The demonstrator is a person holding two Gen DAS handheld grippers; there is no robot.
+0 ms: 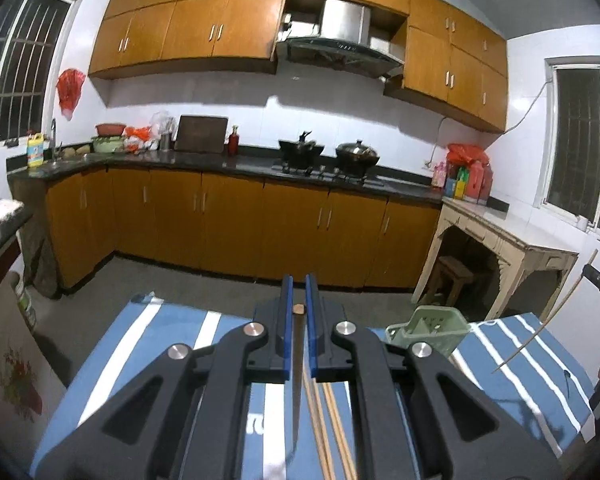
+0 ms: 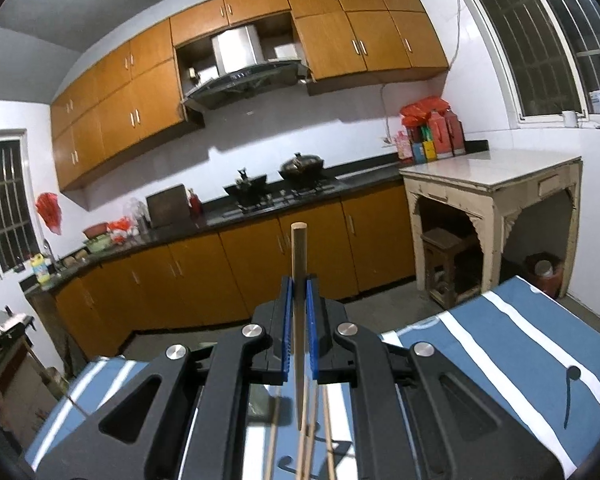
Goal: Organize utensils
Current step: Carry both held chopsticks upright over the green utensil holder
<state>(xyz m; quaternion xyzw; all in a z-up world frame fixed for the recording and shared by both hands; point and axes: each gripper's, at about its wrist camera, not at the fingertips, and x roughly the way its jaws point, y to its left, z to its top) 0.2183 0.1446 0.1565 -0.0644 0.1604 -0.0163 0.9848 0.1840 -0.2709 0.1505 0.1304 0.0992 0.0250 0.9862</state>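
Note:
My left gripper [image 1: 299,280] is shut on a wooden chopstick [image 1: 299,309], whose blunt end shows between the blue pads. Beneath it, several more chopsticks [image 1: 324,420] lie on the blue and white striped tablecloth [image 1: 148,344]. A green plastic utensil holder [image 1: 428,330] stands on the cloth just right of the left gripper. My right gripper [image 2: 299,282] is shut on another chopstick [image 2: 299,248], which sticks out past its fingertips. The left wrist view shows that same chopstick [image 1: 556,312] as a thin slanted stick at the far right. Loose chopsticks [image 2: 326,440] lie under the right gripper.
Beyond the table's far edge is bare floor, then orange kitchen cabinets [image 1: 228,216] under a dark counter with two pots on a stove [image 1: 328,156]. A pale side table [image 2: 492,184] with a stool under it stands to the right.

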